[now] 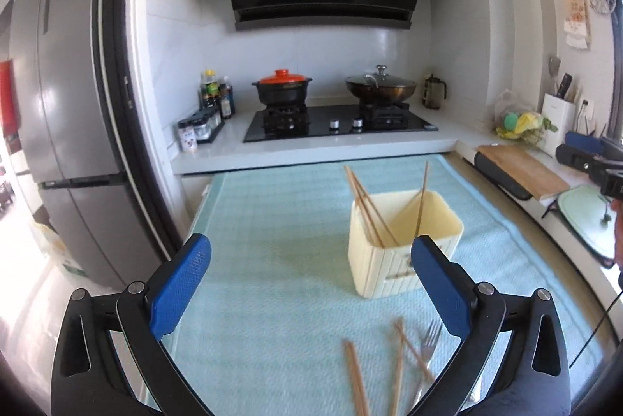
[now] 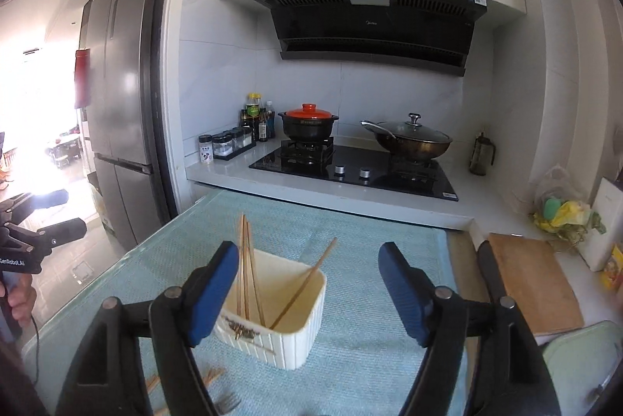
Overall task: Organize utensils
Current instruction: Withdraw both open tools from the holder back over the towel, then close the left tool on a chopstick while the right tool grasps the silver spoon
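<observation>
A cream ribbed utensil holder (image 1: 389, 260) stands on the light blue mat (image 1: 272, 241) and holds several wooden chopsticks (image 1: 370, 209). More loose chopsticks (image 1: 356, 377) and a metal fork (image 1: 426, 350) lie on the mat in front of it, between my left gripper's fingers. My left gripper (image 1: 311, 252) is open and empty, above the mat just left of the holder. In the right wrist view my right gripper (image 2: 309, 260) is open and empty above the holder (image 2: 280, 322). Its chopsticks (image 2: 247, 268) lean left and right. Loose chopsticks (image 2: 212, 375) and the fork (image 2: 227, 404) show at the bottom.
Behind the mat is a counter with a gas hob (image 1: 338, 122), a red-lidded pot (image 1: 282, 87), a wok (image 1: 379, 87) and spice jars (image 1: 198, 128). A fridge (image 1: 70, 124) stands left. A cutting board (image 1: 521, 169) and knife block (image 1: 558, 120) sit right.
</observation>
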A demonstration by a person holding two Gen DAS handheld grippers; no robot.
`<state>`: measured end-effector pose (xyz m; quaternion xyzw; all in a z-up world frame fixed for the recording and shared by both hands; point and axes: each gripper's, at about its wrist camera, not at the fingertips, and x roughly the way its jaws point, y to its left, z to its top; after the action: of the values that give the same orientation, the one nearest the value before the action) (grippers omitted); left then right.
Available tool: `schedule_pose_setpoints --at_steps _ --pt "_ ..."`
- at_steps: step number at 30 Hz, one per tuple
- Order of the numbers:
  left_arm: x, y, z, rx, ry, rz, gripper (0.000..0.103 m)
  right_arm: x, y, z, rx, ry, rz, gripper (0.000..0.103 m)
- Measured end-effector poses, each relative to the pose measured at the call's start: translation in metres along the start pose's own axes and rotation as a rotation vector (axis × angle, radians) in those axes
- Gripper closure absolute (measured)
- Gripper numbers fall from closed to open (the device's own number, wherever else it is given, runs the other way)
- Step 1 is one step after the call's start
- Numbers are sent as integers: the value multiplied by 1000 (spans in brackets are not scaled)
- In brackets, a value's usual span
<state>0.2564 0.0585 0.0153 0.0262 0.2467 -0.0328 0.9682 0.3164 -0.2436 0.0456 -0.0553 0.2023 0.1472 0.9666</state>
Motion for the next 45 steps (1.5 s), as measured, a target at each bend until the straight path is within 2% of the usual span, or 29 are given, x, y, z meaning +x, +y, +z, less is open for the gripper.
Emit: schedule_pose_setpoints --at_steps 6,8,10,12,14,16,19,23,31,38,45 --pt "-19 -7 -90 -47 141 -81 1 -60 9 -73 2 62 -82 25" --pt "-21 -16 -117 -36 178 -71 1 -75 16 -103 10 57 -132 25" --pt "-23 -24 -141 -33 174 -30 0 -87 22 -132 33 51 -179 25" --pt "-21 -29 -160 -59 203 -4 0 -95 27 -160 65 42 -220 25" --pt "-17 -30 -175 -93 262 -25 0 -98 30 -183 102 49 -237 25" --pt "-16 -29 -186 -118 271 -58 0 -98 35 -201 121 67 -246 25" --pt "-17 -24 -196 -161 269 -86 0 -102 42 -219 135 56 -253 25" --pt "-12 -16 -201 -197 281 -53 0 -94 51 -232 127 71 -246 25" --pt "-1 -6 -207 -191 301 -2 1 -86 62 -247 137 105 -212 25" --pt "34 -7 -205 -138 359 0 1 -85 67 -250 128 121 -199 25" --pt "67 5 -206 -150 409 5 1 -86 69 -252 129 138 -183 25"
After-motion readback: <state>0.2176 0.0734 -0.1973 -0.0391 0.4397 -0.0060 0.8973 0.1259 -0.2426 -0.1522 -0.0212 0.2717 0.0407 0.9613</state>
